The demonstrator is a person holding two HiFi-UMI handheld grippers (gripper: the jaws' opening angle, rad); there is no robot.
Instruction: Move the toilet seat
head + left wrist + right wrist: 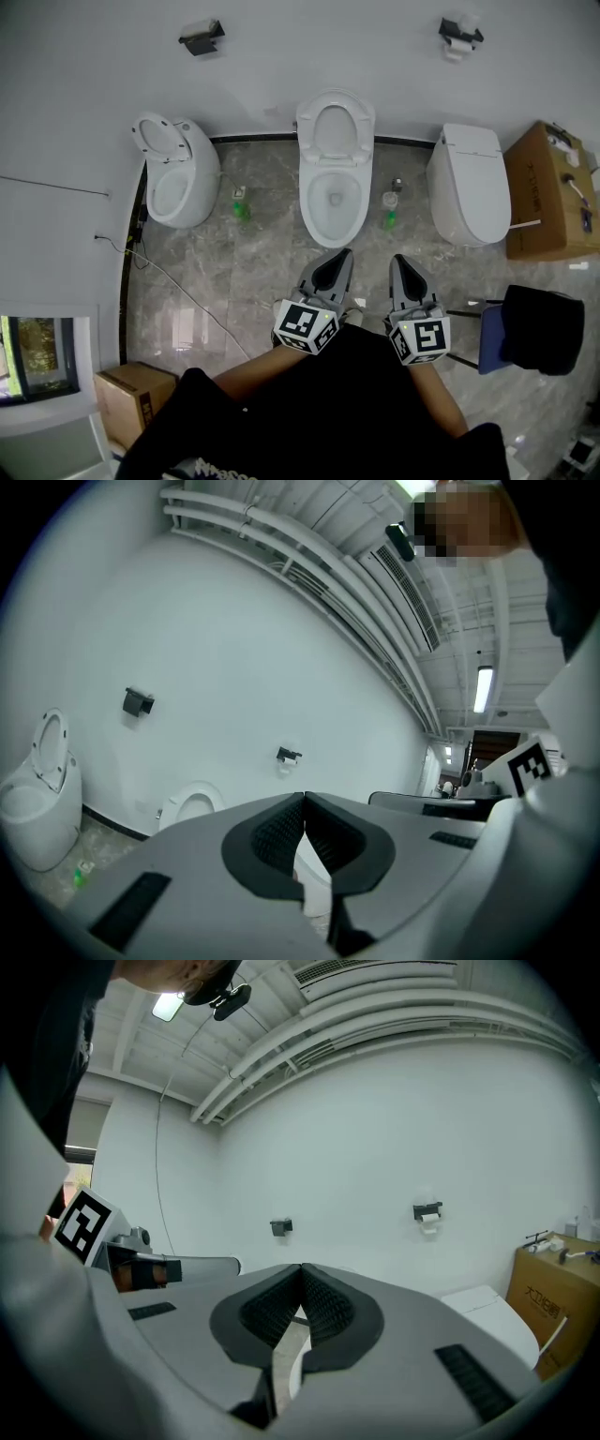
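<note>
The middle toilet [333, 192] stands against the white wall with its bowl uncovered; its seat and lid [335, 127] are raised against the wall. My left gripper [345, 253] is shut and empty, a short way in front of the bowl's front rim. Just to its right, my right gripper [399, 260] is also shut and empty. In the left gripper view the shut jaws [304, 801] point at the wall, with the raised seat [190, 805] to their left. The right gripper view shows its tips [302, 1269] meeting, nothing held.
A left toilet [178, 173] has its seat up; a right toilet [469, 183] has its lid down. Green bottles [241, 205] [389, 216] stand beside the middle bowl. Cardboard boxes [548, 192] [134, 398], a dark chair [534, 328], a floor cable [183, 291] and wall paper holders [459, 36] are around.
</note>
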